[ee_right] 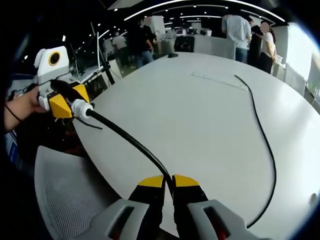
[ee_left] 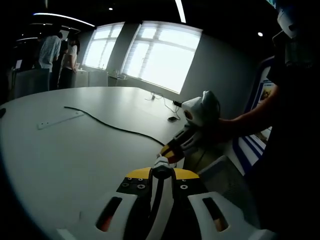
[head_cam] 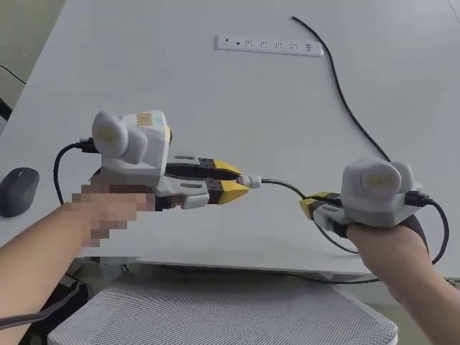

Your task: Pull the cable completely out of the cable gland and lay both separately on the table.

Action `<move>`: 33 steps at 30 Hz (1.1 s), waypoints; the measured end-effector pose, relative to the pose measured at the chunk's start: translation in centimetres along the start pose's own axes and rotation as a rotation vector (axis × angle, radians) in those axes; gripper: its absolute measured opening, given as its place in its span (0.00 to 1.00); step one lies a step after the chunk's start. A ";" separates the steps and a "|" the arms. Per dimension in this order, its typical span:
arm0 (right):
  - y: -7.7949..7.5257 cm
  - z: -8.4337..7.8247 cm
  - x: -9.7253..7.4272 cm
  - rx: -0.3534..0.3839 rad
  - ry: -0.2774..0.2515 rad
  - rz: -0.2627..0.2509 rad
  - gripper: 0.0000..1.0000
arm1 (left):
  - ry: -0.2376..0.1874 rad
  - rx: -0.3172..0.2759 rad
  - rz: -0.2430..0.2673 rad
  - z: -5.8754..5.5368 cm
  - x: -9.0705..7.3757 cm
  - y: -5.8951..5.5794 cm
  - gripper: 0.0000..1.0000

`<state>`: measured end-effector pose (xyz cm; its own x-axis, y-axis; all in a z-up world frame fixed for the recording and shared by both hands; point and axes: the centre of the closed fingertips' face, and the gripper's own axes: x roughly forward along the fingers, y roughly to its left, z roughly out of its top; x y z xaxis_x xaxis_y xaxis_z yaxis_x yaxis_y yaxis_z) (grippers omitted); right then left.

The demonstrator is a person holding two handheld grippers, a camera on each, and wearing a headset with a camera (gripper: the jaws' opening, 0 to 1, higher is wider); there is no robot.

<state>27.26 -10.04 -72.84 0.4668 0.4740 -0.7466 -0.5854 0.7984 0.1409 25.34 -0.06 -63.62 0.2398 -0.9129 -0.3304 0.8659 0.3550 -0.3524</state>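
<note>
- Our left claw [ee_left: 161, 171] is closed tight on the white cable gland [ee_right: 80, 107], which is pinched at the yellow tips.
- Our right claw [ee_right: 168, 181] is closed on the black cable [ee_right: 125, 137], a little way along from the gland.
- Both things hang in the air over the near edge of the worktop [head_cam: 215, 108], and the cable is not yet out of the gland.
- From the right claw, the gland lies to the left. The stretch of cable between the two runs left to right, with a slight curve.
- We judge that the pull has to follow that line, with the claws drawing straight apart.
- Beyond them, a power strip [head_cam: 268, 45] lies at the far side of the worktop.
</note>
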 end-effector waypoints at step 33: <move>7.5 6.1 -3.2 -0.651 -0.117 0.093 0.20 | 0.007 -0.003 0.012 -0.1 -0.2 -0.3 0.15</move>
<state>25.39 -3.30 -65.41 0.4427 0.5962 -0.6698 -0.8900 0.3828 -0.2475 25.00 0.07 -63.52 0.2471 -0.9070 -0.3411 0.8617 0.3667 -0.3508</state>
